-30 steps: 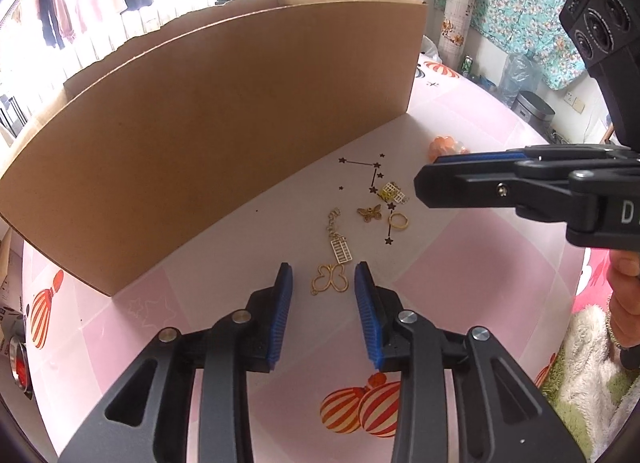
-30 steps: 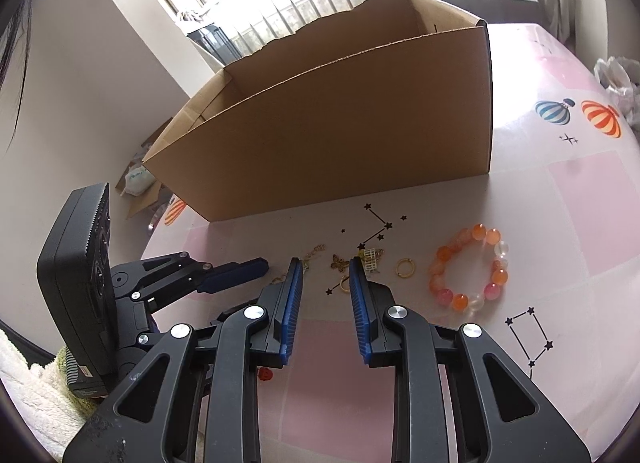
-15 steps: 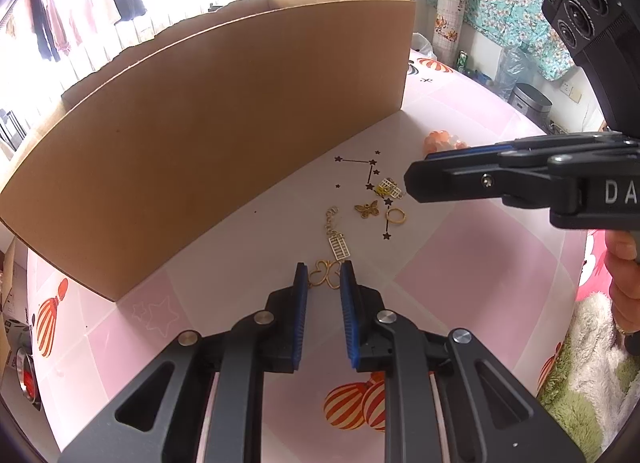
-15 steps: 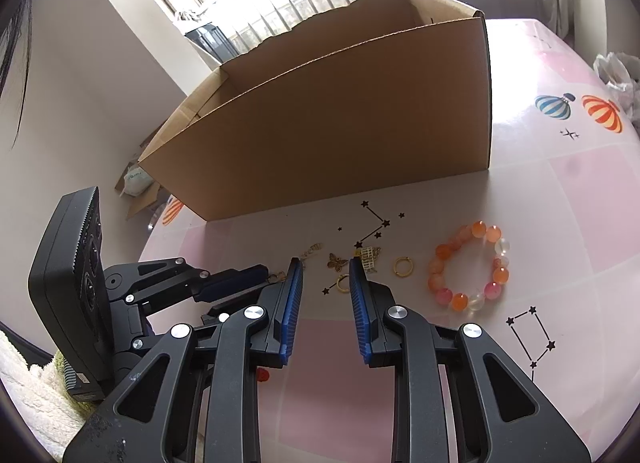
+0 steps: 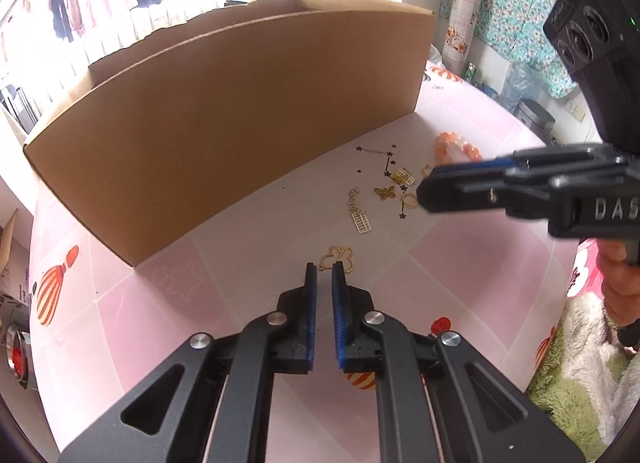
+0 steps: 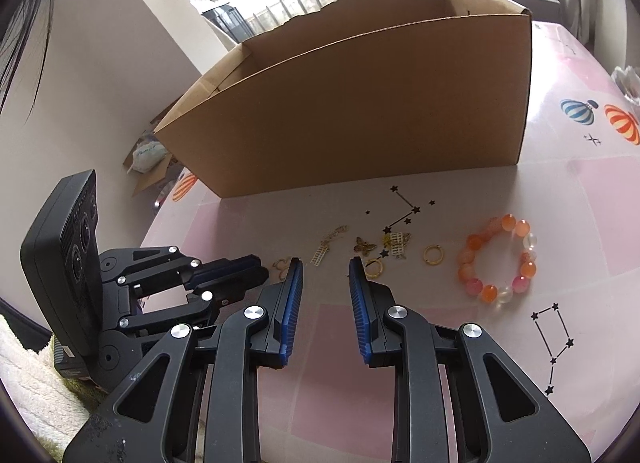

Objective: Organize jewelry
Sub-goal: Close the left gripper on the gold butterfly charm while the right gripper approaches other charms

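Butterfly charm (image 5: 338,258) sits mid-tabletop (image 5: 460,263), near the box's (image 5: 224,135) front wall — left tongs (image 5: 323,269) have just been closing, now clenched on its near edge. Lift slowly; right tongs (image 6: 323,269) hover released.

- The cardboard box (image 5: 224,119) is being faced by the left wrist view, close and steeply downward along its own gripper's fingers, from the box's left end.
- The same box (image 6: 360,103) is being faced by the right wrist view, equally close and downward, from further right.
- The pink table (image 5: 460,263) in front of the box is being shared by both views, each one's gripper being caught by the other.
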The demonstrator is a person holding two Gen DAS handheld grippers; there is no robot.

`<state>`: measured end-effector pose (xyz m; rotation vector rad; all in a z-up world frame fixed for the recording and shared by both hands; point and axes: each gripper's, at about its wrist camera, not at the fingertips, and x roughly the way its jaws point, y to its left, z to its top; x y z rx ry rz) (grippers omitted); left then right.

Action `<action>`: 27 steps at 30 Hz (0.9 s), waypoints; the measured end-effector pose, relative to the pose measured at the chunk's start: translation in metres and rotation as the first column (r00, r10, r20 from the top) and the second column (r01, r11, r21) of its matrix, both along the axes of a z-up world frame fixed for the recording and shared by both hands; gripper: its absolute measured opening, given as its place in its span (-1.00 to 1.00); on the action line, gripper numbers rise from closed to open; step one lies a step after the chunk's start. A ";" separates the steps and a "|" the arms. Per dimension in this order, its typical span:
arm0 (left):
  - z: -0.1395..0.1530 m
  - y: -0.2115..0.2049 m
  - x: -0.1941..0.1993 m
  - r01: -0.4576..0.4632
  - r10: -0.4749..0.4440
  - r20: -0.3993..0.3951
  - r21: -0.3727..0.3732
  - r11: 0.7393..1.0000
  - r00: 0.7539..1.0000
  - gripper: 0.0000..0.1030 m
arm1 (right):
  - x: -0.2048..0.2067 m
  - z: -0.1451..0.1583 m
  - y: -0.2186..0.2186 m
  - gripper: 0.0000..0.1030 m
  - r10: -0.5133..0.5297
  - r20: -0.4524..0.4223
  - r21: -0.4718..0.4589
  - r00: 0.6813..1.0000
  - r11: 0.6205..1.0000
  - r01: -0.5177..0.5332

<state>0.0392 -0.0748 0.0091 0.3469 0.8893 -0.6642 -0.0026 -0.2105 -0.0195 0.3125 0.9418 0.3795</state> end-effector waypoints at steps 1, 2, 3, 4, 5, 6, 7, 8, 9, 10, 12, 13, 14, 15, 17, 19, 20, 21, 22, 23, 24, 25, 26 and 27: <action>0.000 0.001 0.001 0.000 0.000 0.002 -0.009 1.000 1.000 -0.86 | 0.001 -0.001 0.003 -0.55 0.014 -0.003 -0.005 1.000 1.000 -0.014; 0.001 0.001 0.001 0.000 0.000 0.005 -0.012 1.000 1.000 -0.86 | 0.002 -0.002 0.006 -0.58 0.028 -0.007 -0.010 1.000 1.000 -0.028; 0.000 0.001 0.002 -0.002 0.002 0.009 -0.009 1.000 1.000 -0.86 | 0.004 -0.003 0.009 -0.59 0.042 -0.013 -0.012 0.999 0.999 -0.042; -0.001 0.000 0.002 -0.004 0.004 0.013 -0.002 1.000 1.000 -0.86 | 0.006 -0.005 0.012 -0.62 0.054 -0.019 -0.016 0.998 0.998 -0.055; -0.001 0.000 0.002 -0.005 0.005 0.015 0.003 1.000 1.000 -0.86 | 0.008 -0.006 0.015 -0.65 0.064 -0.026 -0.024 0.998 0.998 -0.064; -0.003 -0.001 0.003 -0.006 0.006 0.014 0.006 1.000 1.000 -0.86 | 0.011 -0.008 0.018 -0.67 0.069 -0.032 -0.038 0.997 0.997 -0.070; -0.003 -0.001 0.003 -0.006 0.006 0.013 0.004 1.000 1.000 -0.86 | 0.014 -0.010 0.021 -0.69 0.071 -0.038 -0.053 0.997 0.996 -0.073; -0.003 -0.001 0.004 -0.006 0.006 0.012 0.001 1.000 1.000 -0.86 | 0.017 -0.012 0.022 -0.70 0.070 -0.046 -0.072 0.996 0.995 -0.073; -0.002 -0.001 0.003 -0.006 0.006 0.013 0.000 1.000 1.000 -0.86 | 0.020 -0.015 0.023 -0.71 0.063 -0.055 -0.092 0.996 0.993 -0.068; -0.003 0.000 0.003 -0.007 0.007 0.013 -0.002 1.000 1.000 -0.86 | 0.023 -0.017 0.022 -0.76 0.056 -0.063 -0.103 0.996 0.993 -0.062; -0.003 0.001 0.004 -0.011 0.011 0.009 -0.005 1.000 1.000 -0.86 | 0.028 -0.018 0.018 -0.80 0.042 -0.060 -0.100 0.997 0.994 -0.048; -0.003 0.002 0.004 -0.013 0.013 0.005 -0.008 1.000 1.000 -0.86 | 0.031 -0.018 0.015 -0.80 0.028 -0.054 -0.110 0.998 0.993 -0.034; -0.003 0.003 0.005 -0.014 0.014 0.001 -0.011 1.000 1.000 -0.86 | 0.033 -0.017 0.012 -0.82 0.016 -0.048 -0.121 0.999 0.992 -0.022; -0.003 0.003 0.006 -0.015 0.015 -0.003 -0.016 1.000 1.000 -0.86 | 0.035 -0.017 0.009 -0.83 0.003 -0.045 -0.125 0.999 0.992 -0.008; -0.002 0.004 0.007 -0.013 0.012 -0.010 -0.032 0.999 1.000 -0.85 | 0.040 -0.018 0.003 -0.84 -0.024 -0.049 -0.111 0.999 0.994 0.018; 0.001 0.006 0.009 -0.012 0.011 -0.017 -0.055 0.998 1.000 -0.74 | 0.042 -0.018 0.001 -0.79 -0.036 -0.052 -0.105 0.998 0.994 0.030; 0.001 0.006 0.009 -0.012 0.010 -0.023 -0.066 0.998 1.000 -0.66 | 0.042 -0.017 0.001 -0.71 -0.038 -0.049 -0.103 0.998 0.994 0.032; 0.002 0.005 0.010 -0.012 0.010 -0.028 -0.072 0.997 1.000 -0.55 | 0.041 -0.017 0.002 -0.71 -0.039 -0.045 -0.103 0.998 0.994 0.034; 0.002 0.004 0.010 -0.013 0.011 -0.030 -0.071 0.997 0.999 -0.49 | 0.041 -0.017 0.001 -0.71 -0.037 -0.045 -0.097 0.998 0.995 0.033; 0.002 0.002 0.011 -0.012 0.010 -0.033 -0.069 0.998 0.999 -0.47 | 0.040 -0.018 0.001 -0.71 -0.035 -0.045 -0.090 0.998 0.995 0.031; 0.001 0.000 0.011 -0.010 0.008 -0.037 -0.066 0.998 0.999 -0.46 | 0.039 -0.018 0.000 -0.71 -0.034 -0.044 -0.083 0.998 0.996 0.030; 0.001 -0.003 0.011 -0.009 0.007 -0.038 -0.062 0.998 0.999 -0.46 | 0.037 -0.018 0.000 -0.71 -0.032 -0.042 -0.079 0.999 0.996 0.029; 0.001 -0.005 0.011 -0.009 0.007 -0.037 -0.056 0.998 0.999 -0.46 | 0.037 -0.018 0.001 -0.71 -0.031 -0.040 -0.079 0.999 0.996 0.028; 0.000 -0.007 0.011 -0.012 0.010 -0.035 -0.045 0.999 0.999 -0.46 | 0.036 -0.018 0.001 -0.71 -0.031 -0.037 -0.079 0.999 0.996 0.028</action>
